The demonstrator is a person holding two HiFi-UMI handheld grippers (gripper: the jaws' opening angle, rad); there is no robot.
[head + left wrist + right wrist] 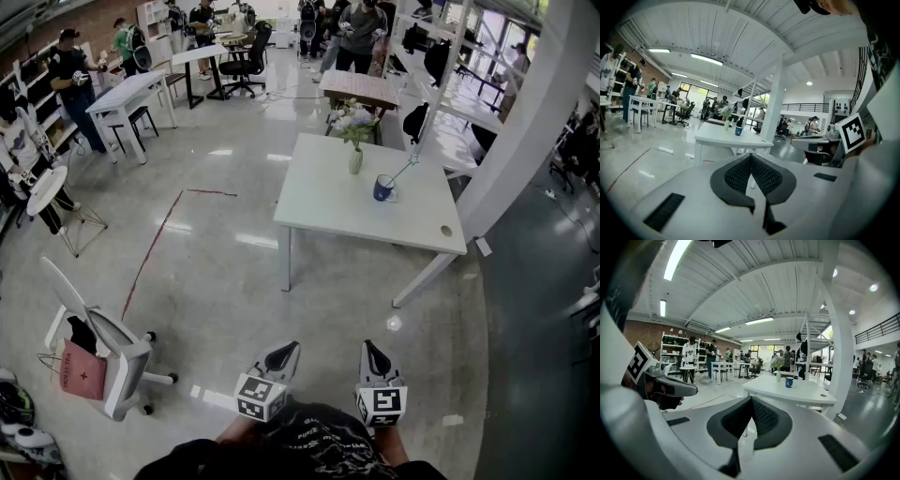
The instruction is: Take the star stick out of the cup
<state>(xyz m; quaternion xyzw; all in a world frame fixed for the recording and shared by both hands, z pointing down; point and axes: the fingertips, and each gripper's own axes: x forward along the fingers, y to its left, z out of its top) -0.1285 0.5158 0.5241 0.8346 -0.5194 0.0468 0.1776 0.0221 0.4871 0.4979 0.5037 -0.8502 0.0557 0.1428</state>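
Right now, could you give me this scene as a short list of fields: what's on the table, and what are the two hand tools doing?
table: white, well ahead of both grippers
blue cup: on the table
star stick: in the cup, leaning out
vase: holds flowers, beside the cup
left gripper: shut, empty, far from the table
right gripper: shut, empty, far from the table
task: stick not yet taken out
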